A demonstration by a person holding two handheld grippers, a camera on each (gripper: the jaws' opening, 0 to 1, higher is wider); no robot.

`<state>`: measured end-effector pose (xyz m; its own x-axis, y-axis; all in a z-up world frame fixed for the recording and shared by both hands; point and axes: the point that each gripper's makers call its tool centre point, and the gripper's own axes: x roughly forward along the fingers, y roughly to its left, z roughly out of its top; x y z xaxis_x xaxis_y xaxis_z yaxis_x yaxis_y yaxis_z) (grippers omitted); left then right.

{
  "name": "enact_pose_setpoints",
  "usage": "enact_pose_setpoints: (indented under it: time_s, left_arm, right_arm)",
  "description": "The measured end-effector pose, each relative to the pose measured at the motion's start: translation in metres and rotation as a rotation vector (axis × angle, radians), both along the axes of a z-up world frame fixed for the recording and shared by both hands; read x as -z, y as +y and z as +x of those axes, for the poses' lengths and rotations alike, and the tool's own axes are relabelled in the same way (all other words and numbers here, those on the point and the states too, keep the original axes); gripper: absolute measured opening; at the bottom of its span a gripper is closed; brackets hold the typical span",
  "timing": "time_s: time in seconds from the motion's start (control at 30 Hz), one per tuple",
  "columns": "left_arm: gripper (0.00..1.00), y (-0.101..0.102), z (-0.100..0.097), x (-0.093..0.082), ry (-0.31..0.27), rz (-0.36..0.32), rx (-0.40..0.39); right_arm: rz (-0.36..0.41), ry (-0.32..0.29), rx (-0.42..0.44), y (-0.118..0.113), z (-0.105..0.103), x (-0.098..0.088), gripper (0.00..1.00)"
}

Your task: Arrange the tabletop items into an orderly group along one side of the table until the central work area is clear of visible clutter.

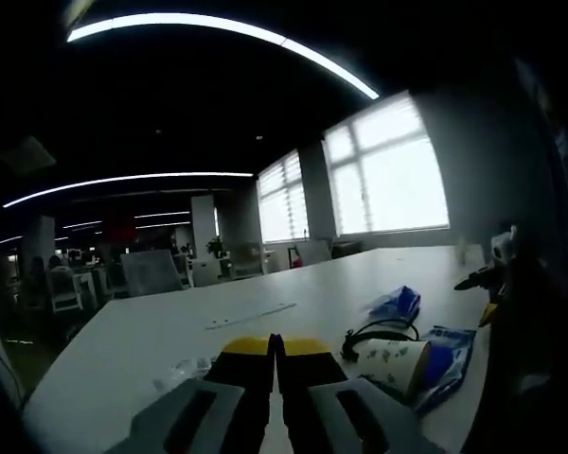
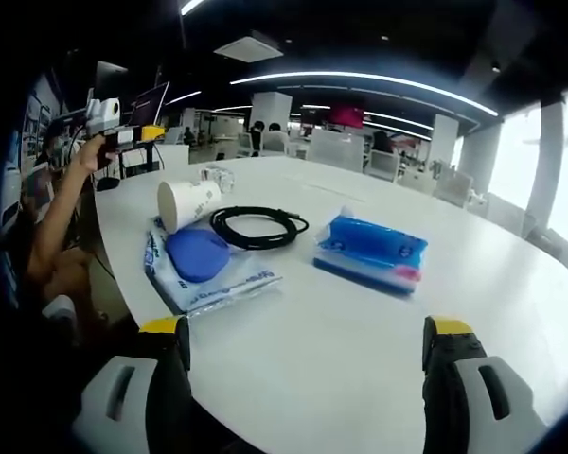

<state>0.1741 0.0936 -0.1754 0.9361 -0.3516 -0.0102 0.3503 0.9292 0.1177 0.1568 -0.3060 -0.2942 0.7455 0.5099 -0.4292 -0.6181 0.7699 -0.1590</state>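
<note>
White round-cornered tabletop (image 2: 293, 312), matte, carrying a loose cluster of items. In the right gripper view: one white paper cup with small dark print (image 2: 187, 202), lying on its side at about 10 o'clock from the view's centre, its open mouth facing the camera; directly below it at 8 o'clock, a clear plastic sleeve with blue lettering (image 2: 218, 279), lying flat, with a round blue pad (image 2: 197, 253) on or inside it, which of the two cannot be told; a coiled black cable (image 2: 258, 225) just right of the cup, touching the sleeve's upper edge; a blue soft tissue pack with a pink end (image 2: 370, 252) at 3 o'clock, set apart from the cable; a small clear wrapper (image 2: 218, 176) beyond the cup at 11 o'clock. Right gripper (image 2: 307, 345) at 6 o'clock, yellow-tipped jaws spread wide, nothing between them. Left gripper (image 2: 153, 133) appears at 10 o'clock, held in a person's hand (image 2: 87, 151), off the table's far edge. In the left gripper view: left gripper (image 1: 275, 345) at 6 o'clock, yellow-tipped jaws pressed together with nothing caught between them; cup, cable, sleeve and tissue pack lie at 4 o'clock on the table.
</note>
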Motion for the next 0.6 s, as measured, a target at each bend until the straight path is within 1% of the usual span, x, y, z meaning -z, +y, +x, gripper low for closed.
enact_pose_setpoints:
  time_s: [0.6]
  left_arm:
    - [0.0, 0.0005, -0.0011, 0.0008, 0.002, 0.001, 0.003]
  right_arm:
    - [-0.003, -0.001, -0.002, 0.0009, -0.0013, -0.0005, 1.0]
